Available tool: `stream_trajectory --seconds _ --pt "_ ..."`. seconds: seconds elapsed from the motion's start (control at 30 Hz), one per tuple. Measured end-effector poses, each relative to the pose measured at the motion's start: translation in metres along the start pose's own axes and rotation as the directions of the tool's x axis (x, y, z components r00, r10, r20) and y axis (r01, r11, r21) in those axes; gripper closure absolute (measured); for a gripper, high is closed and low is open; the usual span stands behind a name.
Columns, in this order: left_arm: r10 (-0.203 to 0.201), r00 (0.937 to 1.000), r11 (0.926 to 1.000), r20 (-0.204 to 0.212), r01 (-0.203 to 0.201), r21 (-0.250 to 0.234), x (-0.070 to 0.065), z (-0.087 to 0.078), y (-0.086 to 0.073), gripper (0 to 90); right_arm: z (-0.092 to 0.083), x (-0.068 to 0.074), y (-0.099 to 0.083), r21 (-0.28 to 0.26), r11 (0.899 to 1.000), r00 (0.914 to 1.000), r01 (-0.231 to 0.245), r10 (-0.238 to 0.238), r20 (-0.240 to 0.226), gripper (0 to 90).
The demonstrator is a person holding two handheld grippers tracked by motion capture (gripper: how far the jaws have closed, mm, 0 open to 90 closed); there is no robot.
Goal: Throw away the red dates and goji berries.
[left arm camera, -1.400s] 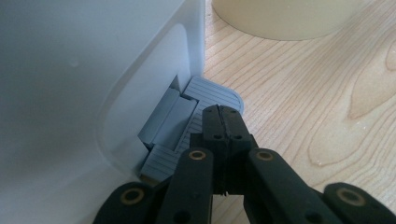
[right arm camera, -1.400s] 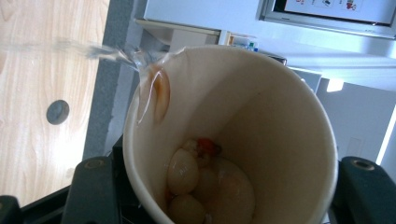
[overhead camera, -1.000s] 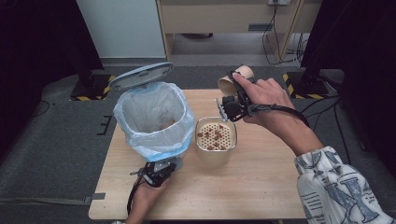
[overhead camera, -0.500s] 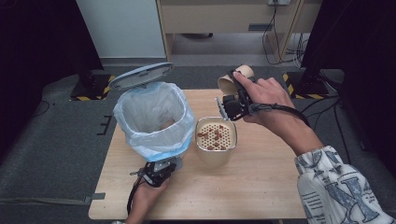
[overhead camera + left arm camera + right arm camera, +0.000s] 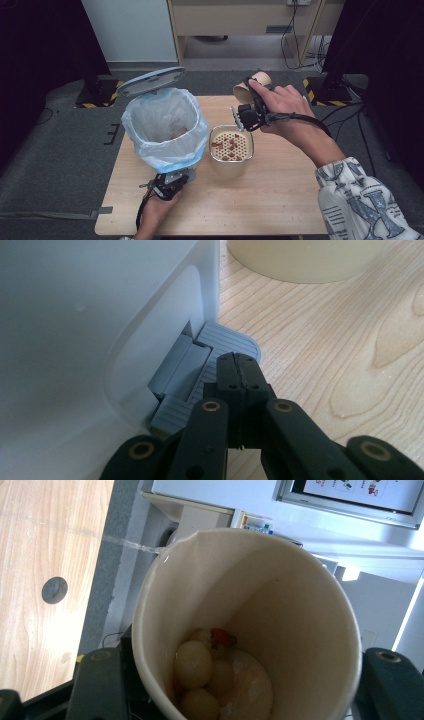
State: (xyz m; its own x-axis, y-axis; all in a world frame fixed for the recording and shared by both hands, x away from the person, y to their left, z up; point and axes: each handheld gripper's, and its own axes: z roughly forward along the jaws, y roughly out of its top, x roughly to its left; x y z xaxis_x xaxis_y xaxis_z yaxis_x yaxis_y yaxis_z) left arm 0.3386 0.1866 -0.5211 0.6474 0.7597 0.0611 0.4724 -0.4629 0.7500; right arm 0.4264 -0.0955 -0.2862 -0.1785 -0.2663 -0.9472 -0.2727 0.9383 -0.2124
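Above the strainer bucket [image 5: 231, 150], the right gripper [image 5: 246, 114] is clamping a tilted paper cup [image 5: 255, 84] holding food scraps [image 5: 215, 672]; the left gripper [image 5: 169, 184], jaws closed empty, is pressing the bin [image 5: 165, 127] pedal [image 5: 220, 342].

Soft overhead light on the table, dark surroundings, slightly blurry close-ups.

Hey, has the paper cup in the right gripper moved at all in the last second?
No. In the high view the paper cup sits at the same spot beyond the strainer bowl, tilted over the table's far edge.
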Motion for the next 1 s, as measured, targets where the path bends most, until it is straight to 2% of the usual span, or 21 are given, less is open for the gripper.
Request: stream_trajectory --seconds 0.27,0.43,0.47,0.5,0.53,0.57,0.6,0.7,0.77,0.8,0.83,0.87,0.9,0.97,1.0 --pt "0.001 1.0 1.0 -0.001 -0.001 0.0 0.0 0.0 0.0 89.4 0.004 0.01 0.004 0.011 0.999 0.9987 0.051 -0.051 -0.006 35.7" --pt "0.001 1.0 1.0 -0.002 -0.001 0.001 0.0 0.0 0.0 89.4 0.005 0.013 0.006 0.009 0.998 0.9978 0.066 -0.066 -0.006 35.8" --pt "0.001 1.0 1.0 -0.002 -0.001 0.001 0.0 0.0 0.0 89.3 0.006 0.016 0.008 0.015 0.995 0.9952 0.098 -0.098 -0.008 36.4" --pt "0.001 1.0 1.0 -0.002 -0.001 0.001 0.0 0.0 0.0 89.4 0.006 0.016 0.008 0.015 0.995 0.9952 0.098 -0.098 -0.008 36.4" --pt "0.003 1.0 1.0 -0.002 -0.003 0.002 0.0 0.0 0.0 89.4 0.007 0.019 0.011 0.012 0.99 0.9902 0.14 -0.14 -0.01 36.8" --pt "0.003 1.0 1.0 -0.002 -0.003 0.002 0.0 0.0 0.0 89.4 0.007 0.019 0.011 0.012 0.99 0.9902 0.14 -0.14 -0.01 36.8" --pt "0.002 1.0 1.0 -0.001 -0.002 0.002 0.0 0.0 0.0 89.4 0.008 0.022 0.011 0.027 0.985 0.9854 0.17 -0.169 -0.016 37.2" --pt "0.001 1.0 1.0 -0.001 -0.001 0.002 0.0 0.0 0.0 89.4 0.01 0.022 0.009 0.042 0.987 0.9873 0.158 -0.157 -0.02 37.5" --pt "0.001 1.0 1.0 -0.002 -0.001 0.002 0.0 0.0 0.0 89.3 0.011 0.025 0.01 0.045 0.984 0.9845 0.175 -0.174 -0.02 37.6" --pt "0.001 1.0 1.0 -0.002 -0.001 0.002 0.0 0.0 0.0 89.3 0.012 0.033 0.016 0.043 0.968 0.9683 0.249 -0.248 -0.025 37.7" --pt "0.001 1.0 1.0 -0.003 -0.001 0.001 -0.001 0.0 0.0 89.4 0.013 0.036 0.018 0.045 0.956 0.9572 0.289 -0.288 -0.029 37.7" --pt "0.002 1.0 1.0 -0.002 -0.002 0.001 0.0 0.0 0.0 89.3 0.013 0.038 0.02 0.044 0.952 0.9525 0.304 -0.303 -0.033 37.7" --pt "0.002 1.0 1.0 -0.001 -0.002 0.001 0.0 0.0 0.0 89.3 0.014 0.038 0.02 0.042 0.95 0.9509 0.309 -0.307 -0.036 37.7" --pt "0.003 1.0 1.0 -0.002 -0.003 0.001 0.0 0.0 0.0 89.3 0.014 0.035 0.018 0.056 0.958 0.9592 0.283 -0.281 -0.026 37.7" --pt "0.002 1.0 1.0 -0.002 -0.002 0.001 0.0 0.0 0.0 89.3 0.014 0.033 0.017 0.067 0.958 0.9605 0.278 -0.278 -0.012 37.7"
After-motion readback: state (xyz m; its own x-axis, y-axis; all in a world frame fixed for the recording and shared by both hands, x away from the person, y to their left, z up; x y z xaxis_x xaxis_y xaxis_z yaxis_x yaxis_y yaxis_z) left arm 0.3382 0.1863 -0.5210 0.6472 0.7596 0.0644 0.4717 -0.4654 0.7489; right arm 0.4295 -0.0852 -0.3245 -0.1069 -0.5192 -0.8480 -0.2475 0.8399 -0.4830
